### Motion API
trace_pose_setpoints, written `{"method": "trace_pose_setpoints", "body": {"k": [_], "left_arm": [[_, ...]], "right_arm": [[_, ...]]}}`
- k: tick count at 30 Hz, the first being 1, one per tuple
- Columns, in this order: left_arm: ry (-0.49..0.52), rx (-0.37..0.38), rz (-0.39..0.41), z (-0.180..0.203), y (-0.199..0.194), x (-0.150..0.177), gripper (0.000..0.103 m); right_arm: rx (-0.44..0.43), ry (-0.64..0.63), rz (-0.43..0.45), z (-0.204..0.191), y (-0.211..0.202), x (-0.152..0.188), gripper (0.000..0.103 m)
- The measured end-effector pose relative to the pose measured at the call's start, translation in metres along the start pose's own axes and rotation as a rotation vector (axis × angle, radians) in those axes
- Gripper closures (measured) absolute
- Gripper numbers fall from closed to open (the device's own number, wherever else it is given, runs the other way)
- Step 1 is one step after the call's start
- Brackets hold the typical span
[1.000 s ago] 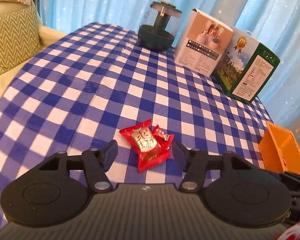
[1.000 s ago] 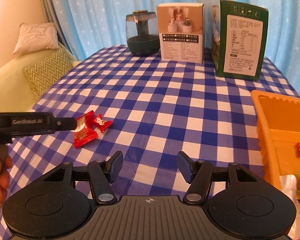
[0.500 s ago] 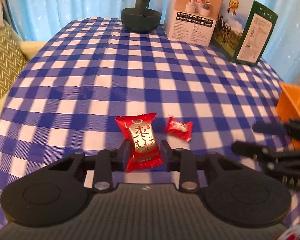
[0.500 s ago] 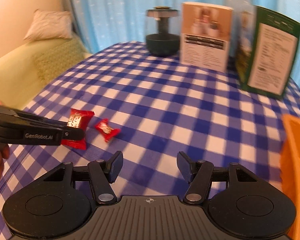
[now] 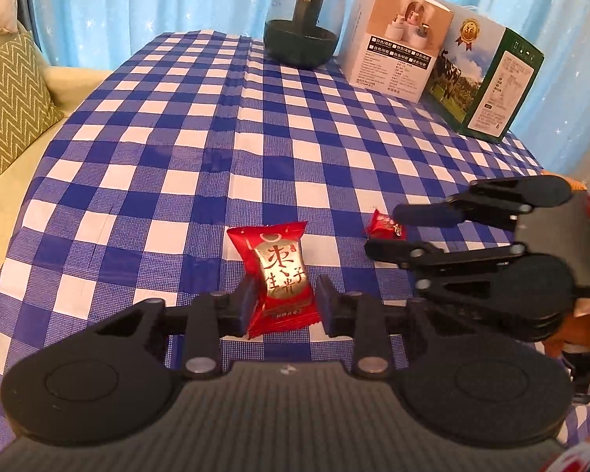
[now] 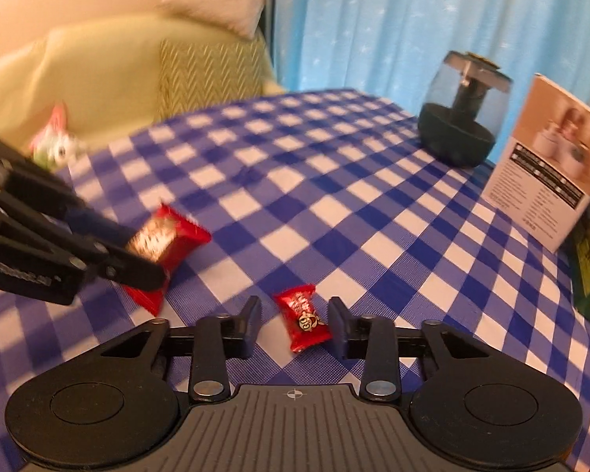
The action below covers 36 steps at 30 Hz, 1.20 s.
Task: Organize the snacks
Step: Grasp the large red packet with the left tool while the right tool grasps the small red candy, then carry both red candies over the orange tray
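A large red snack packet with gold print is held between the pads of my left gripper, which is shut on it just above the blue checked tablecloth. It also shows in the right wrist view. A small red candy lies on the cloth between the open fingers of my right gripper, untouched by either pad. In the left wrist view the small candy lies between the right gripper's fingertips.
A dark round glass jar, a white carton and a green carton stand at the table's far edge. A green sofa with cushions lies off the left side. The two grippers are close together.
My left gripper closed on the large packet and holds it. My right gripper swung left across the table and now straddles the small candy, fingers narrower than before.
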<state>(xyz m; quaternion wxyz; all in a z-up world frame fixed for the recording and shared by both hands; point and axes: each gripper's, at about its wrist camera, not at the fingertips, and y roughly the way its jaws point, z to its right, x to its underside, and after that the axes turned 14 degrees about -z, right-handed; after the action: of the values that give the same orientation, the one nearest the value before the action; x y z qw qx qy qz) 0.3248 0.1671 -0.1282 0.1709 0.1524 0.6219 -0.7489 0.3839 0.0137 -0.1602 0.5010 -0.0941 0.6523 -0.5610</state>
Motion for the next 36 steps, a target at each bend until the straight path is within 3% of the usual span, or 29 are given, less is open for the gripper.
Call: {"method": "trace_pose_setpoints", "body": {"k": [5,12,16,20,27,36], "left_arm": [[0.019,-0.040,0.015,0.006,0.003,-0.001,0.068],[-0.034,-0.067,0.076,0.004,0.001,-0.007,0.068],[-0.055,-0.091,0.063,0.003,0.008,-0.010,0.069],[-0.043,-0.115,0.034,0.008,0.008,-0.008,0.081],[0.031,-0.107,0.038,0.045,-0.013,0.009,0.081],[0.058,-0.021,0.061,0.112,-0.054,0.055,0.081]], "right_arm": [[-0.005,0.064,-0.004,0.000,0.001,0.006,0.084],[-0.031,0.238,-0.002,-0.001,-0.021,0.030,0.085],[-0.037,0.296,-0.005,-0.002,-0.033,0.041,0.085],[-0.040,0.353,-0.008,-0.001,-0.044,0.052,0.085],[-0.028,0.438,0.004,0.002,-0.078,0.076,0.085],[0.014,0.549,0.025,0.002,-0.144,0.127,0.085]]}}
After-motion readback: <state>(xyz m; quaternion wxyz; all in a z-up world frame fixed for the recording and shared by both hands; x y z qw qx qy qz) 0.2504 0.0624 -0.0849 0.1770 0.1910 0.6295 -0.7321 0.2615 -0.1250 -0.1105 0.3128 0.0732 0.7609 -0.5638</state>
